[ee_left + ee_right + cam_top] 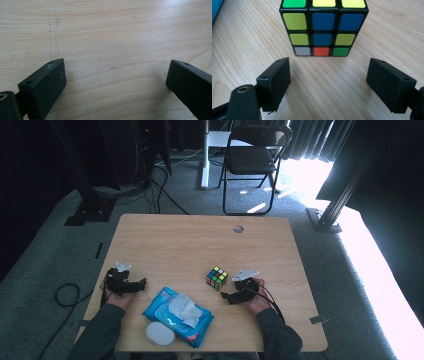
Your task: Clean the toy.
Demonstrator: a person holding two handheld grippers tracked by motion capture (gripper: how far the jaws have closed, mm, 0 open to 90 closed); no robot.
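Plainly, left to right across the worktop:

Left gripper (142,282): rests low near the worktop's left edge, held in the person's left hand (116,294); its jaws stand wide apart with bare wood between them in the left gripper view (116,82).

Wet-wipes pack (178,316): blue soft pack lying flat near the front edge, just left of centre, a white wipe crumpled at its opening; the printing on it is too small to read.

White lid (160,333): oval, touching the pack's front-left corner, at the front edge.

Rubik's cube (217,278): stands on the worktop right of centre, just ahead of the right gripper and apart from it; in the right gripper view (323,27) its near face shows yellow, blue, white, red and green stickers. No writing on it.

Right gripper (225,296): held in the right hand (257,299), jaws spread wide and empty, pointing at the cube, which sits beyond the jaw tips, not between them (328,82).

Worktop (190,245): pale wood-grain top with rounded corners and a round cable hole (238,228) near the back edge.

Room: grey carpet, a black folding chair (254,157) behind the worktop, dark curtains, bright daylight on the floor at right, cables (160,190) at left.
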